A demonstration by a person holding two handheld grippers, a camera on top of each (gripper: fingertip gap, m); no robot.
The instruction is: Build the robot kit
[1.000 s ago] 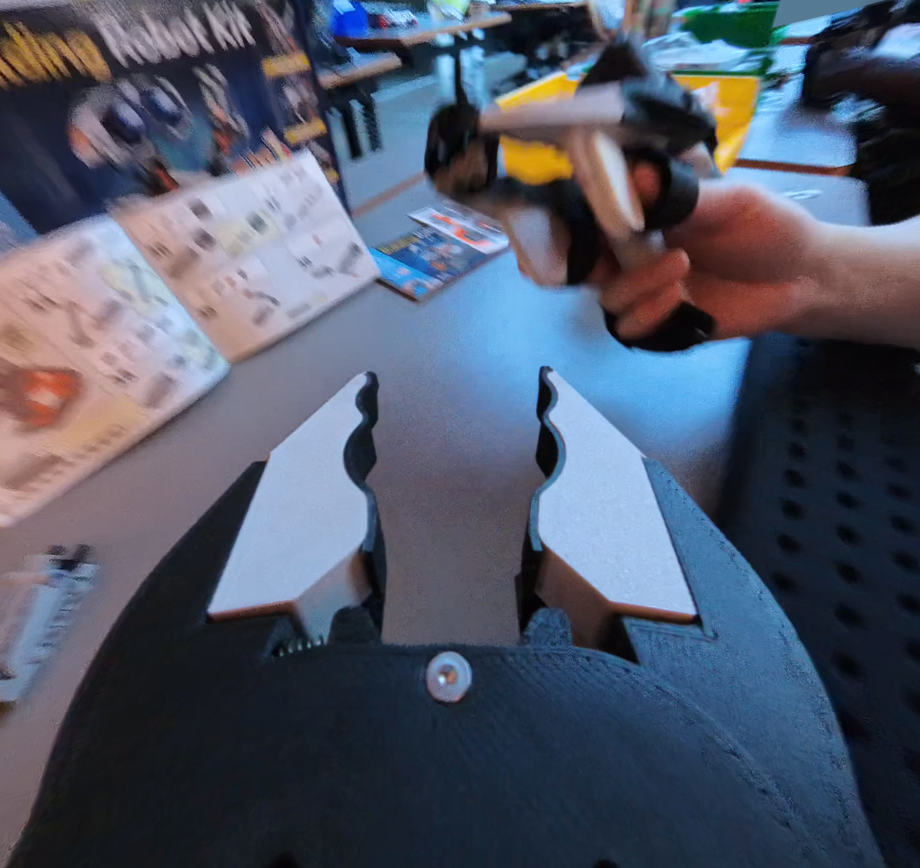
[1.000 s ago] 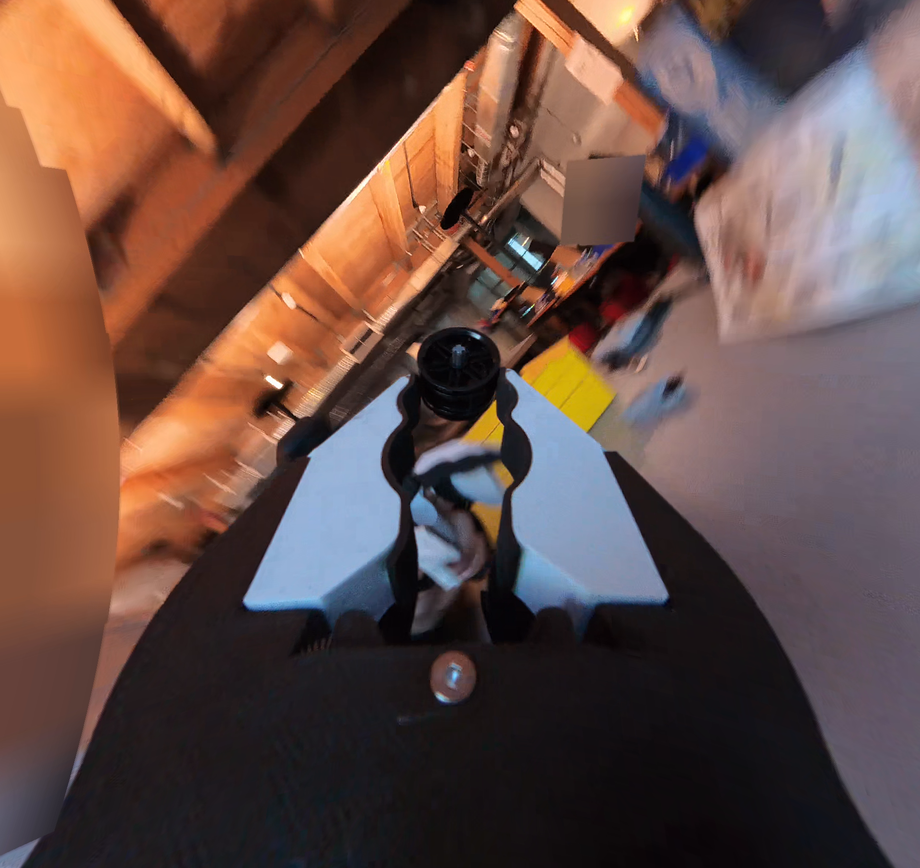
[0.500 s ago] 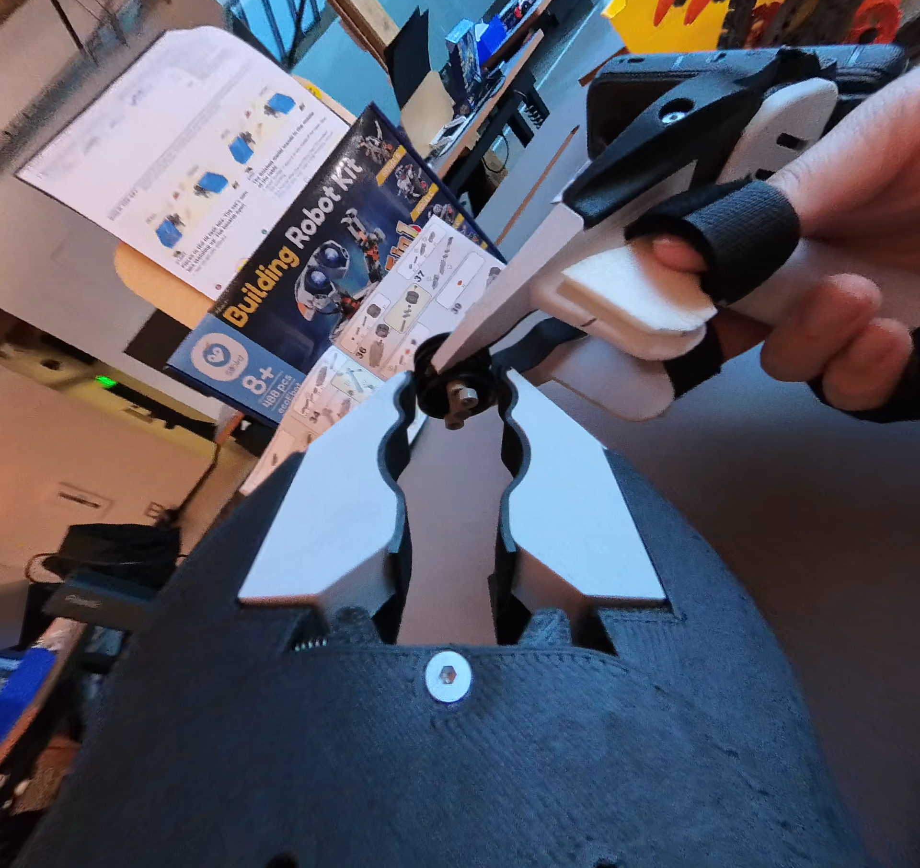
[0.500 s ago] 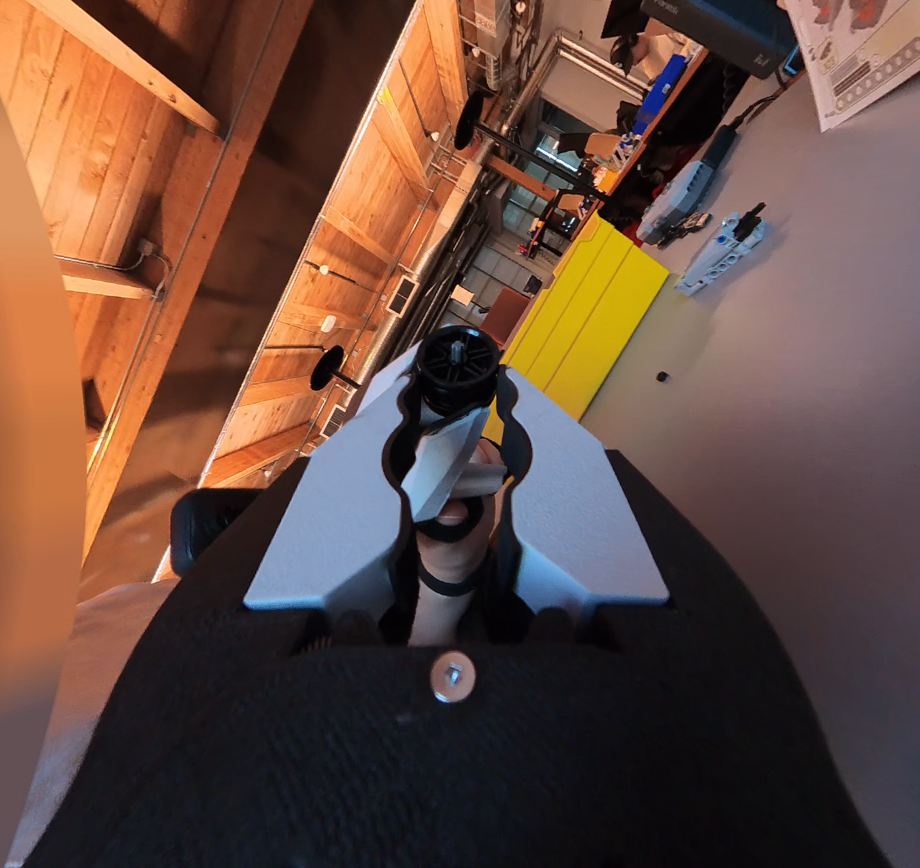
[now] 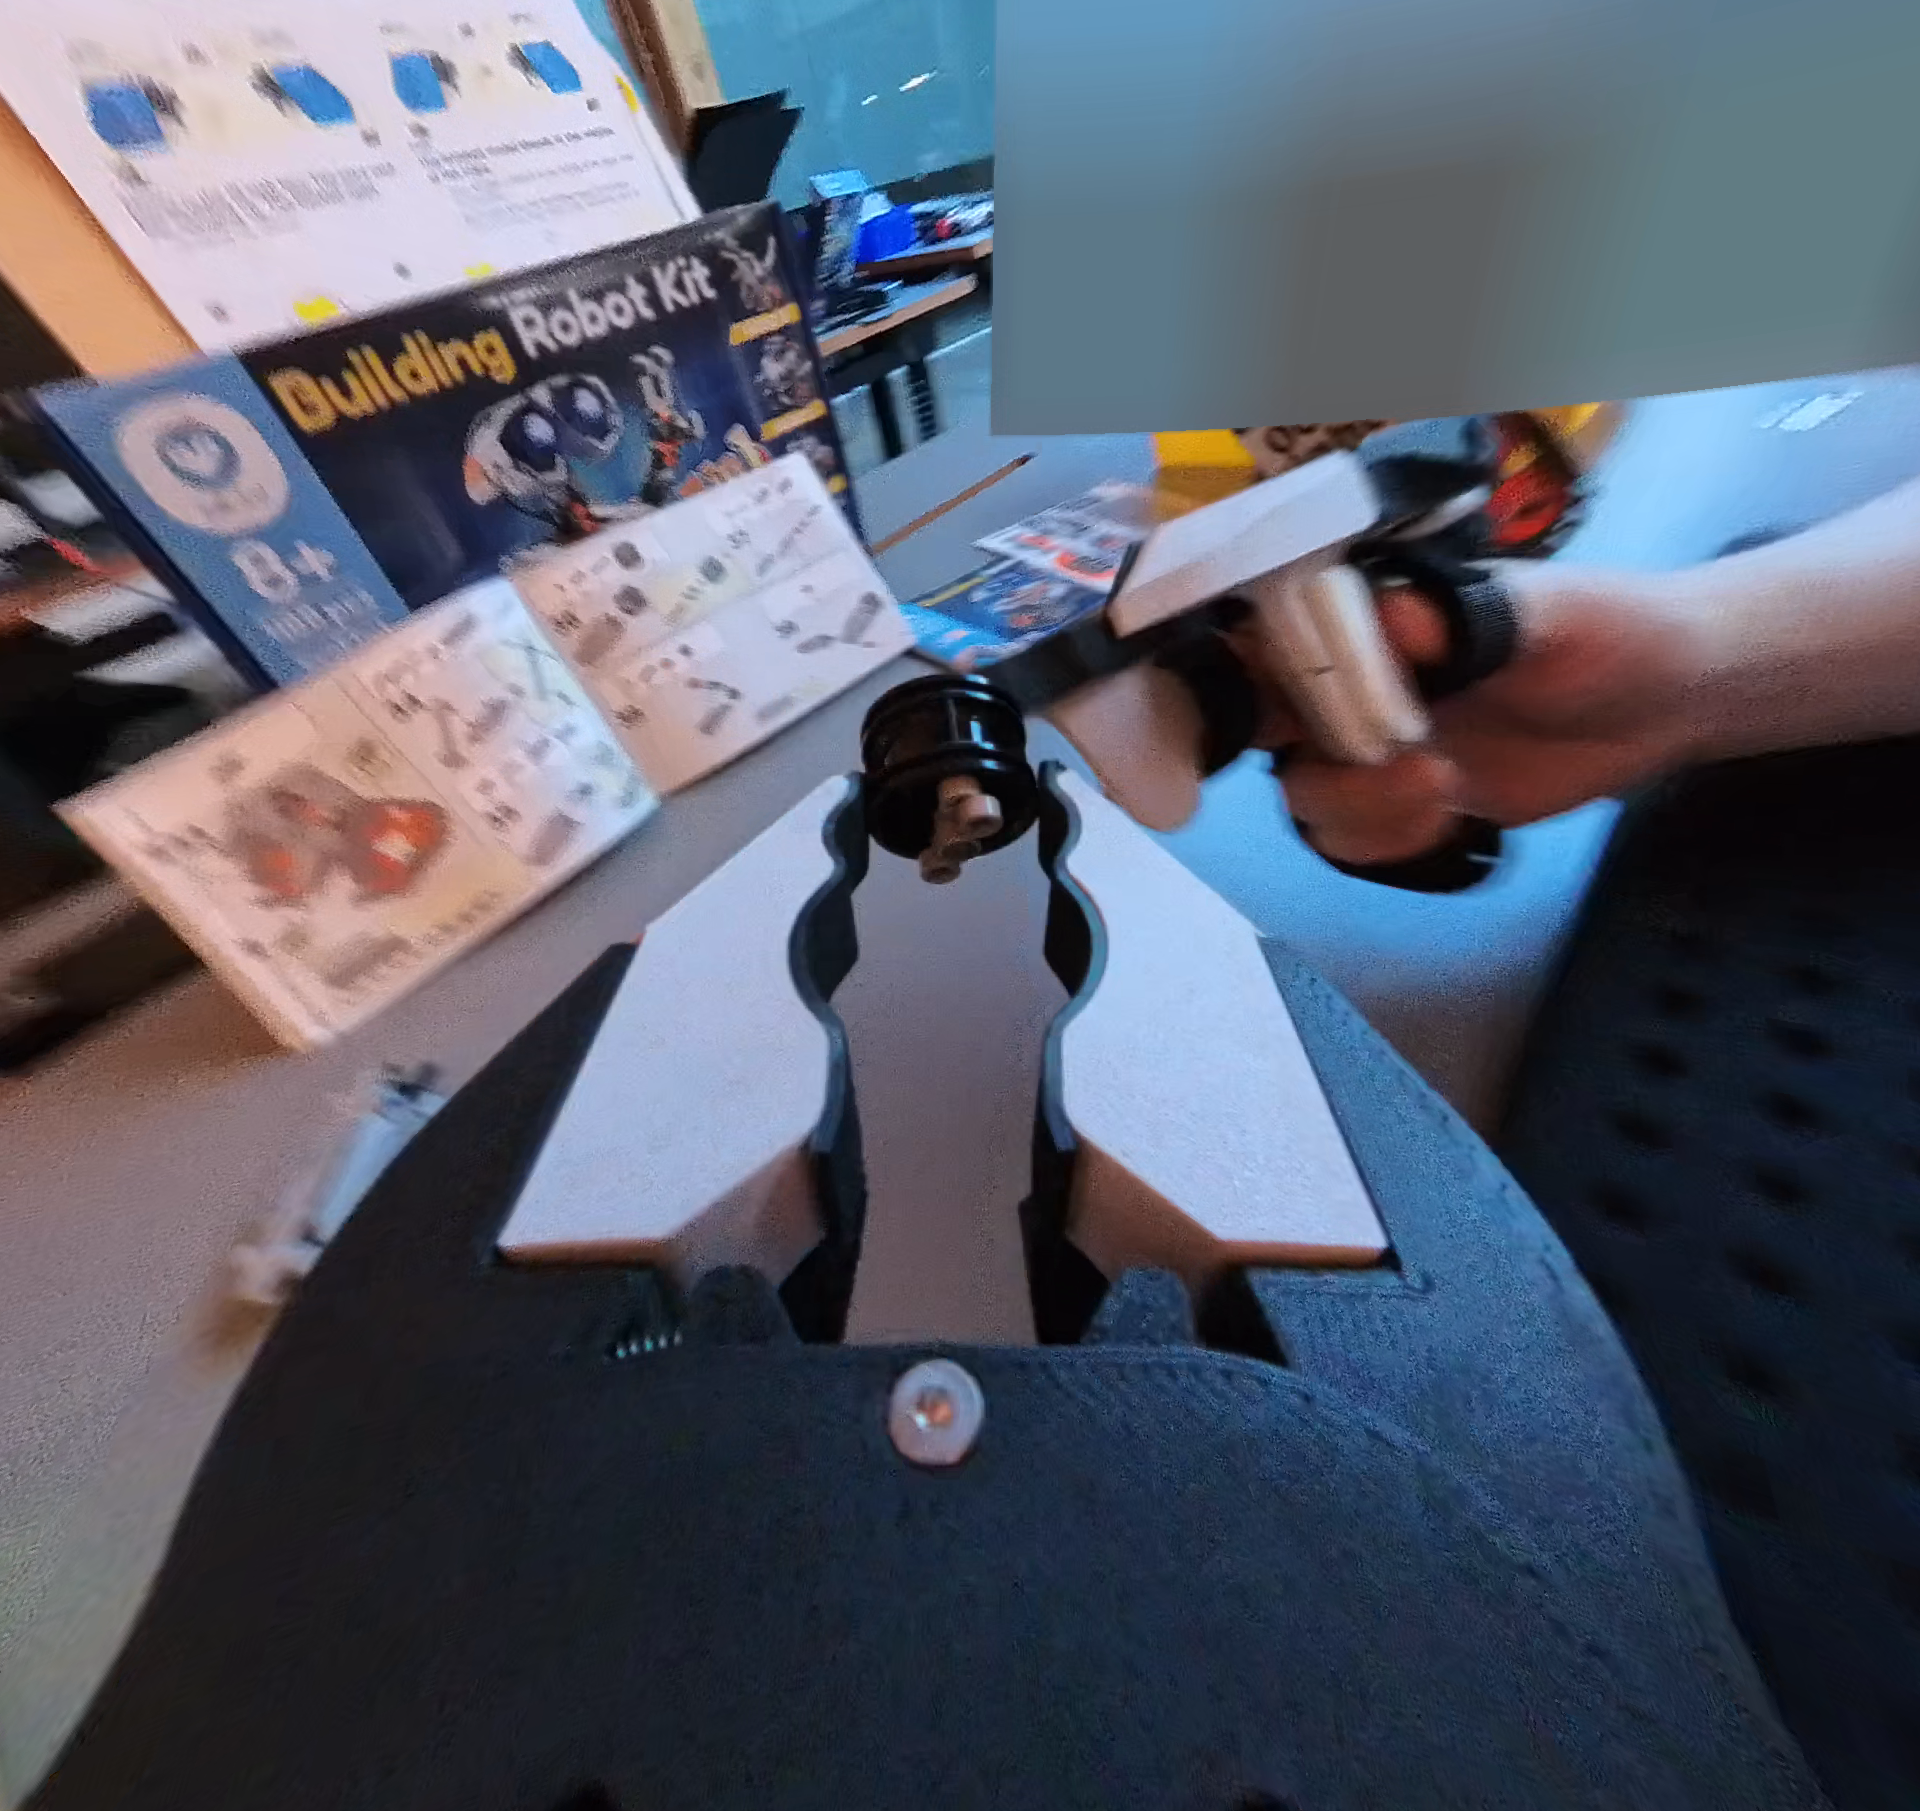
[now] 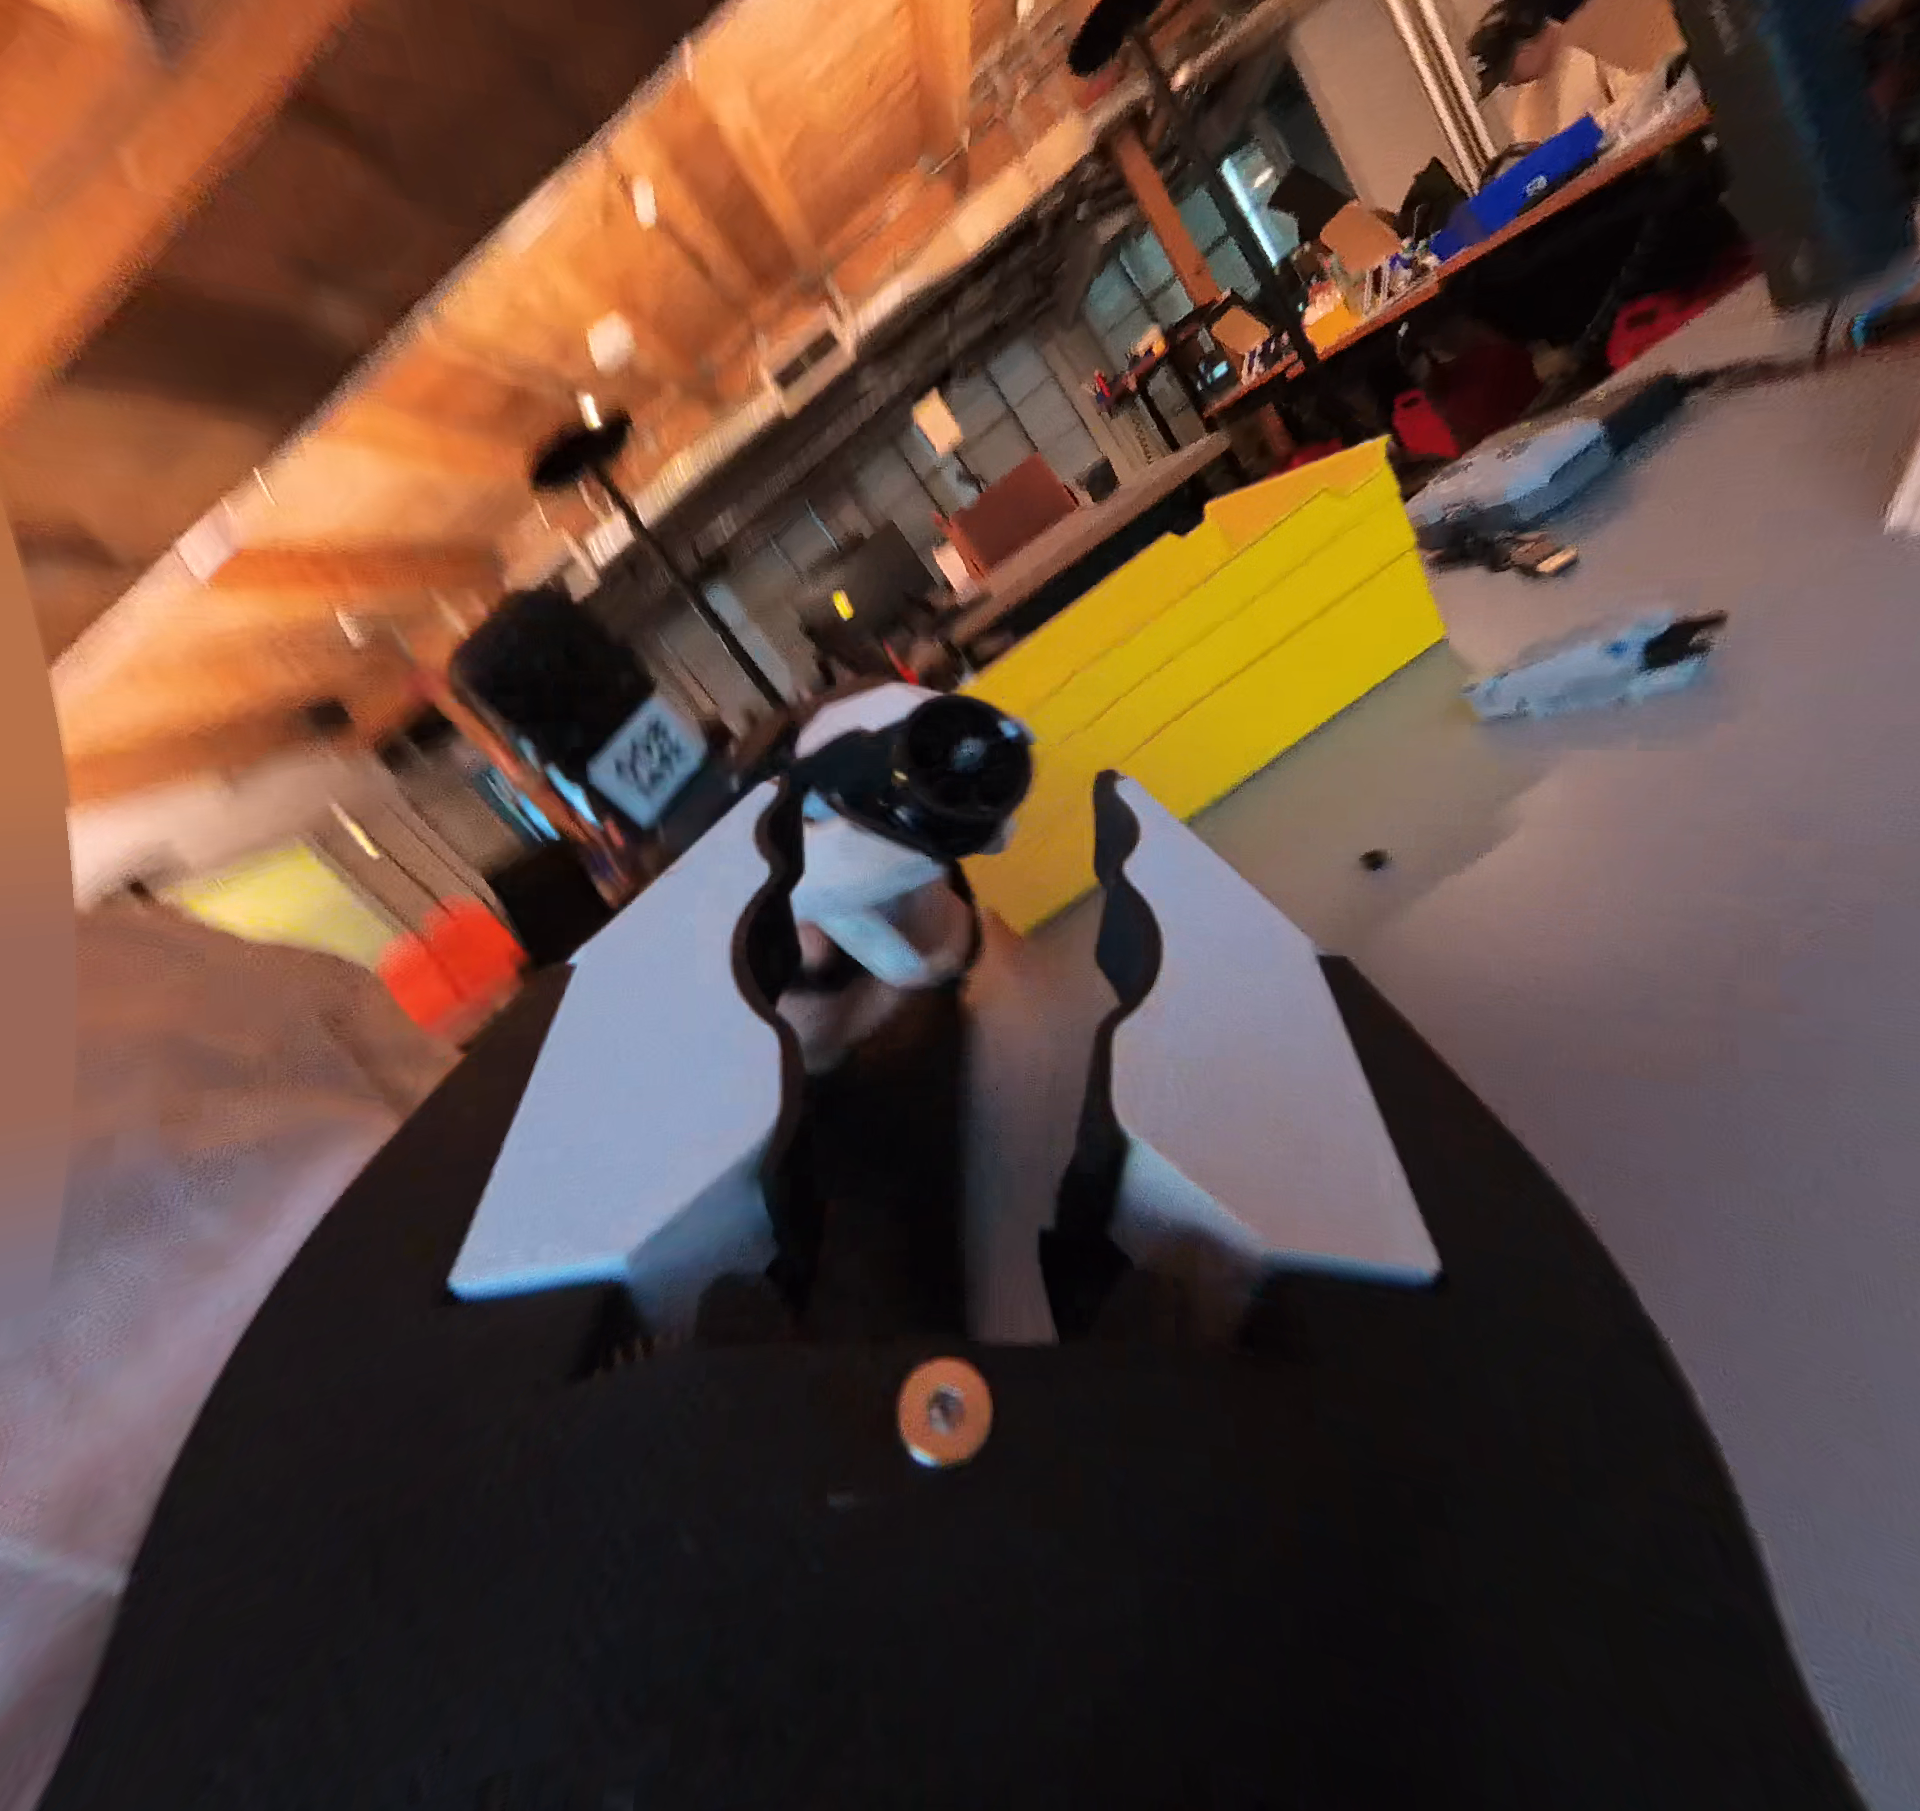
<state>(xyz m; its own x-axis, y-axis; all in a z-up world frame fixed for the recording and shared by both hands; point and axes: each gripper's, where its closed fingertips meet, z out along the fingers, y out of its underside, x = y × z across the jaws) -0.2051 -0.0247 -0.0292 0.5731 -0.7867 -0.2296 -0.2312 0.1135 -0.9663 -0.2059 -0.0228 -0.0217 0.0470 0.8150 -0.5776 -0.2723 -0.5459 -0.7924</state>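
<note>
My left gripper is shut on a small black wheel with a short light axle stub, held at the fingertips above the grey table. The right gripper, in a person's hand, hangs just right of the wheel and is apart from it. In the right wrist view my right gripper is open with its jaws wide. The wheel sits just beyond its tips, pinched by a white finger of the left gripper.
A dark blue kit box and open instruction sheets stand at the left. A black perforated mat lies at the right. A yellow box and a small white part sit on the table.
The wheel passed from the right gripper to the left one. The left gripper closed on it, the right gripper opened and drew back to the right. Both views swung round.
</note>
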